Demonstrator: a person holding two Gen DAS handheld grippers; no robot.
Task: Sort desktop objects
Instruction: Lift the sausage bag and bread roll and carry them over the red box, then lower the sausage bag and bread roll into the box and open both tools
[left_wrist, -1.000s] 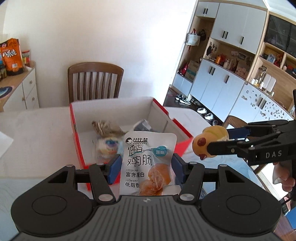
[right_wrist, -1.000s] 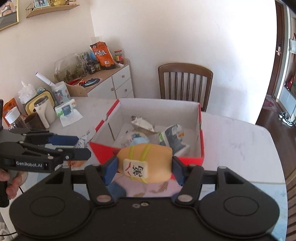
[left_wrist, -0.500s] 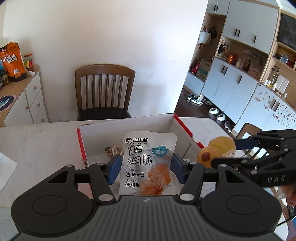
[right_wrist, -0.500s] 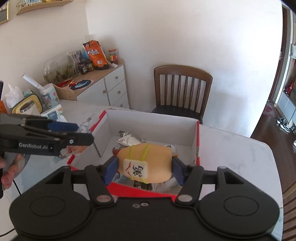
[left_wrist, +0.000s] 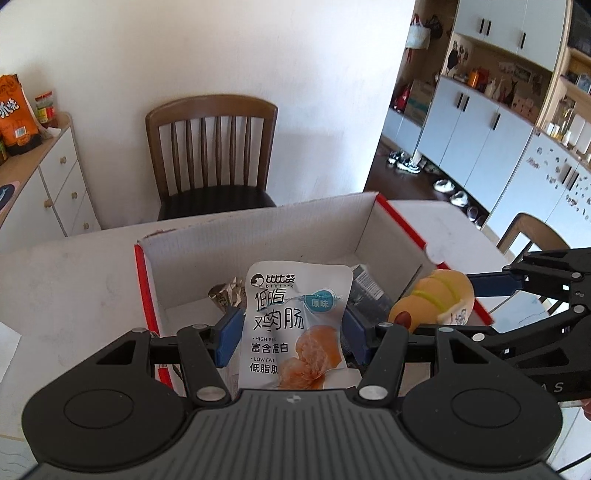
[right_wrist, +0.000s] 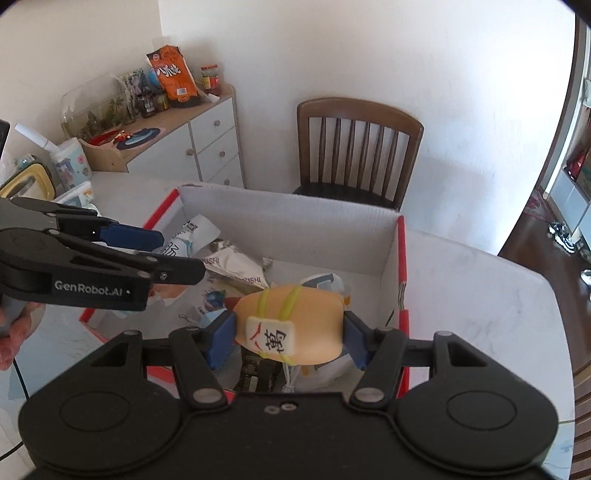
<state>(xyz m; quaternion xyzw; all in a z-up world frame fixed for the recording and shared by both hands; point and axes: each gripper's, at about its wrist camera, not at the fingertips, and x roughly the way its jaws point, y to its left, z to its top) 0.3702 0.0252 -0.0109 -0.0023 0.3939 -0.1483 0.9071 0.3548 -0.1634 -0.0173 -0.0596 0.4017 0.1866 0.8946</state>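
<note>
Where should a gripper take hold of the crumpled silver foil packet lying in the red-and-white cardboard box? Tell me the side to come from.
Grip the crumpled silver foil packet across its raised, creased middle, coming straight down from above. It lies flat on the floor of the red-and-white cardboard box, whose walls block a side approach. The foil looks thin, so a light pinch on a fold probably holds best.

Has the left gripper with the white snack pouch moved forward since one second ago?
Yes. The left gripper with the snack pouch advanced over the red box, toward the chair.
</note>
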